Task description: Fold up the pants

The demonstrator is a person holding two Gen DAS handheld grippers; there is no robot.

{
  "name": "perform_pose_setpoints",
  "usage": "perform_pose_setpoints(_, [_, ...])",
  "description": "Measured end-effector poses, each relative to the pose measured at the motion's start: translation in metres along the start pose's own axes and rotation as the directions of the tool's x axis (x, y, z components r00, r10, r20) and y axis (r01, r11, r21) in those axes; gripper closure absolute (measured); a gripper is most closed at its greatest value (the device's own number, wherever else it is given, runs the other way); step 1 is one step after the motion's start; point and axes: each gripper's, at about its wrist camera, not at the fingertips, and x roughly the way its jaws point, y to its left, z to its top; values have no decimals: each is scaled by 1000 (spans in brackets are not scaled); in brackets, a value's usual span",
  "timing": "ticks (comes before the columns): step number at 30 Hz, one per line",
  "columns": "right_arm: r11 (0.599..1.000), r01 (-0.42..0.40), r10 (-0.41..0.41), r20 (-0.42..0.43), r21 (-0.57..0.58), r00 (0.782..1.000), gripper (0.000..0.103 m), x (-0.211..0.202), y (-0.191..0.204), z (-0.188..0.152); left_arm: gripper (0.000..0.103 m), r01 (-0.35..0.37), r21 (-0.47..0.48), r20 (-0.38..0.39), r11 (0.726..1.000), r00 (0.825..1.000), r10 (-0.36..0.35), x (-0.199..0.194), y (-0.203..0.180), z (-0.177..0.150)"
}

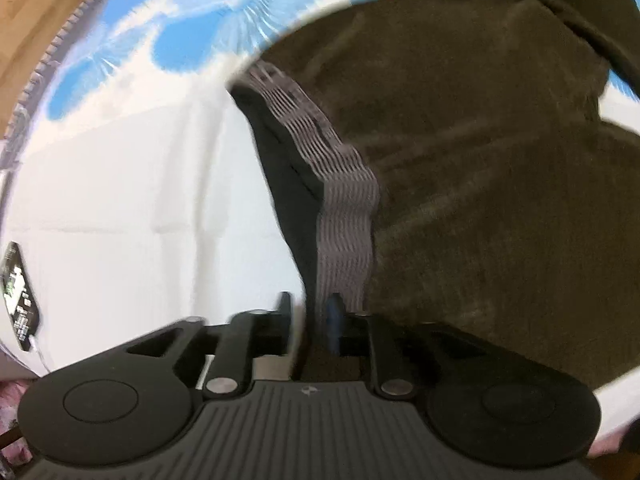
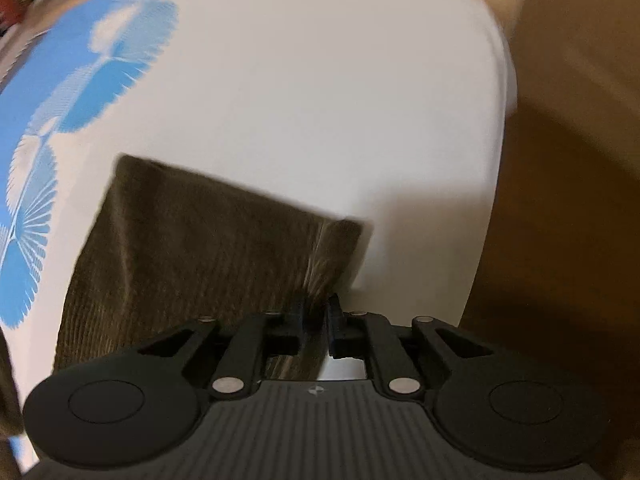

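Dark brown corduroy pants (image 1: 480, 168) lie on a white bed sheet (image 1: 120, 200). Their grey ribbed waistband (image 1: 344, 208) runs down to my left gripper (image 1: 310, 316). That band sits between the jaws against the right fingertip (image 1: 334, 316), and a strip of white sheet shows beside the left one, so the jaws stand open. In the right wrist view a pant leg (image 2: 192, 248) stretches across the sheet (image 2: 320, 100). My right gripper (image 2: 317, 316) is shut on the leg's hem corner (image 2: 332, 248), which bunches up into the jaws.
Blue leaf prints (image 1: 192, 40) (image 2: 80, 60) cover the far part of the sheet. A wooden floor (image 1: 32, 12) shows past the bed's edge on the left, and brown floor (image 2: 560, 200) lies beyond the mattress edge on the right. A dark printed tag (image 1: 18, 300) lies at the left.
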Motion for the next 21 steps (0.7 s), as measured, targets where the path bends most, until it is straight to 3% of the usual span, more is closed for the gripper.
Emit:
perform_pose_setpoints(1, [1000, 4, -3, 40, -27, 999, 92, -8, 2, -1, 63, -3, -8, 48, 1000, 999, 4, -8, 1, 1])
perform_pose_setpoints(4, [994, 43, -27, 163, -99, 986, 89, -28, 15, -3, 62, 87, -34, 128, 996, 988, -82, -20, 0, 7])
perform_pose_setpoints(6, [990, 45, -16, 217, -131, 976, 89, -34, 24, -3, 62, 143, -19, 122, 989, 983, -140, -19, -6, 9])
perform_pose_setpoints(8, [988, -11, 44, 216, -151, 975, 89, -35, 20, 0, 62, 185, 3, 84, 983, 979, -185, -11, -16, 10])
perform_pose_setpoints(10, [979, -93, 120, 141, -183, 983, 83, -28, 23, 0, 62, 195, 39, 5, 980, 981, -195, 3, -28, 7])
perform_pose_setpoints(11, [975, -140, 153, 60, -175, 986, 71, -15, 24, -1, 61, 177, 55, -49, 983, 983, -175, 12, -33, 2])
perform_pose_setpoints(13, [981, -159, 140, -158, -111, 977, 67, 21, 21, -8, 57, 125, 138, -119, 982, 987, -109, 25, -48, -5])
perform_pose_setpoints(14, [985, -144, 126, -178, -95, 976, 70, 27, 18, -11, 56, 107, 180, -106, 978, 990, -89, 23, -54, -5])
perform_pose_setpoints(17, [976, -107, 95, -76, -188, 993, 68, 13, 36, -4, 53, 92, 150, -22, 984, 996, -90, 5, -58, 4])
perform_pose_setpoints(19, [963, -140, 142, -8, -229, 990, 68, -4, 48, -5, 53, 88, 121, 75, 989, 992, -97, -17, -59, 12])
perform_pose_setpoints(21, [940, -234, 247, 21, -248, 969, 68, -19, 65, -6, 53, 108, 69, 184, 992, 976, -119, -44, -62, 21])
